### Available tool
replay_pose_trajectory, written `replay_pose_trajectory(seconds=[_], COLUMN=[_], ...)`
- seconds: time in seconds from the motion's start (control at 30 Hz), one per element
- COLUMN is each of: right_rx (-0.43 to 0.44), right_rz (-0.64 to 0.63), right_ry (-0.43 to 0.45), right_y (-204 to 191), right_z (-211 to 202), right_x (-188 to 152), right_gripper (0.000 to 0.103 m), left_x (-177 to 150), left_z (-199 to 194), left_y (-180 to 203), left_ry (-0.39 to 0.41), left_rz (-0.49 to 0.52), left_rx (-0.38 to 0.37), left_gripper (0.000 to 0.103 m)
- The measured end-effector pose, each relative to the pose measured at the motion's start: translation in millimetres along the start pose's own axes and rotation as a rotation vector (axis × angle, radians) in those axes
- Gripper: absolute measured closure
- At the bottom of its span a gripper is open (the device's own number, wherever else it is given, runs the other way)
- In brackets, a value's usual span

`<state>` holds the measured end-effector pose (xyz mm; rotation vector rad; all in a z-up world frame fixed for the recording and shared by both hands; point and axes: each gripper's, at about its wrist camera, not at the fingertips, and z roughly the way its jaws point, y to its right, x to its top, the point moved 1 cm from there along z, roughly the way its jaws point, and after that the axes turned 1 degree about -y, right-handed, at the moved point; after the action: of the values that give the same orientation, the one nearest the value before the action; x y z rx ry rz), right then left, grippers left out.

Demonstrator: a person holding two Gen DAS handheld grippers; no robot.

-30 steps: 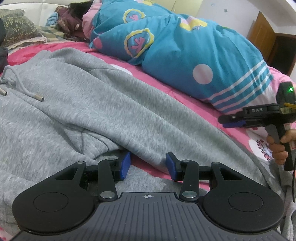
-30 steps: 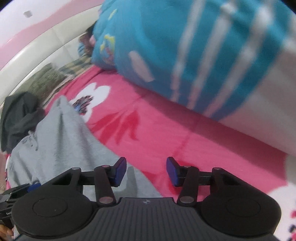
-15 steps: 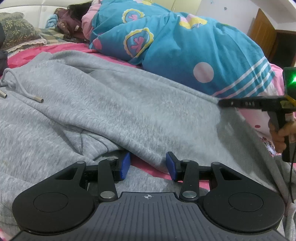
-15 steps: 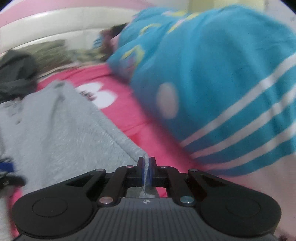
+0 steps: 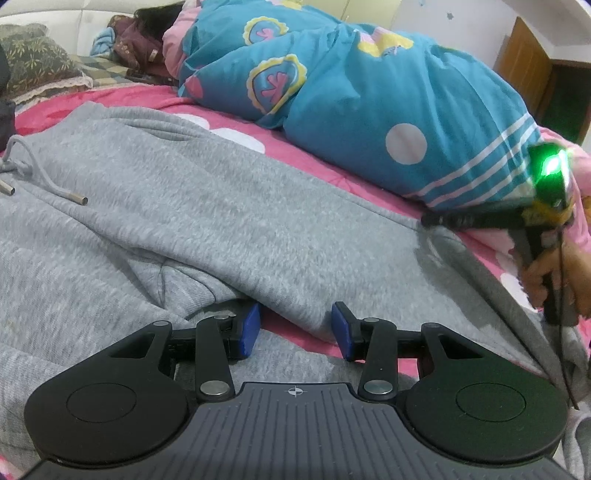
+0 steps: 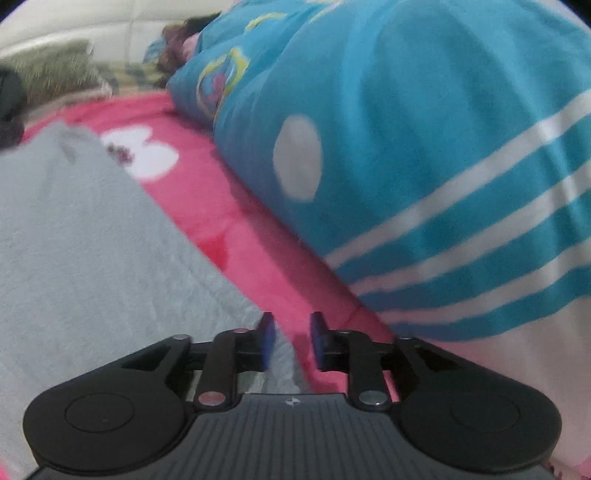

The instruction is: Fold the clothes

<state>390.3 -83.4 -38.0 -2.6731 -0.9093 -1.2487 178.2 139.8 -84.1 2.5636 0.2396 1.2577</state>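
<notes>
A grey sweat garment with a drawstring lies spread on the pink bed sheet. My left gripper is open and low over the garment's near fold, with grey fabric and a strip of sheet showing between its blue pads. My right gripper has its jaws opening. The garment's far edge lies loose in the gap, and the pads do not press on it. In the left wrist view the right gripper rests at the garment's far right edge, held by a hand.
A bulky blue patterned duvet lies along the far side of the bed, close to the right gripper, with dark hair showing at its head end. A patterned pillow sits at the back left. A wooden door stands at the far right.
The right gripper closed on the garment's far edge, pulled it out flat toward the duvet, then parted its jaws. The left gripper has not moved.
</notes>
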Motion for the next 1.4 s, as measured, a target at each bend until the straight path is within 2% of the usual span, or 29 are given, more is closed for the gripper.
replay_pose_trajectory(seconds=[0.07,0.17,0.27,0.5,0.7,0.83,0.93,0.97,1.03,1.07,1.2,1.4], right_rx=[0.033,0.134,0.215,0.385,0.578,0.644,0.64,0.636,0.599,0.587,0.556,0.453], right_rz=[0.014,0.002,-0.031,-0.011,0.083,0.073,0.03,0.014,-0.029,-0.045,-0.06,-0.115], right_ry=[0.041,0.064,0.049,-0.006,0.041,0.049,0.014,0.002,-0.018,-0.003,0.083,0.072], right_y=[1,-14,-39,-100,-140,-168,-187,-193,-200,-202,-201,-218], right_z=[-14,-12,8,85,134,156,167,171,175,173,163,185], right_x=[12,37,60,120,174,191,190,189,185,184,188,182], right_gripper=[0.059,0.053,0.046,0.046,0.046,0.05,0.062,0.08,0.096,0.101,0.102,0.102], left_x=[0,0,1,1,1,0,0,0,0,1,2,1], left_z=[0,-1,-2,-7,-9,-8,-8,-8,-8,-8,-9,-9], left_y=[-1,-2,-3,-9,-14,-17,-18,-18,-19,-19,-19,-17], left_ry=[-0.002,-0.004,-0.004,-0.009,-0.016,-0.017,-0.018,-0.018,-0.019,-0.019,-0.022,-0.019], left_rz=[-0.006,-0.014,-0.027,-0.074,-0.1,-0.108,-0.11,-0.111,-0.117,-0.12,-0.132,-0.12], left_rx=[-0.004,-0.011,-0.022,-0.053,-0.074,-0.089,-0.094,-0.096,-0.098,-0.1,-0.103,-0.097], left_gripper=[0.062,0.062,0.062,0.062,0.062,0.062,0.062,0.062,0.062,0.062,0.062,0.062])
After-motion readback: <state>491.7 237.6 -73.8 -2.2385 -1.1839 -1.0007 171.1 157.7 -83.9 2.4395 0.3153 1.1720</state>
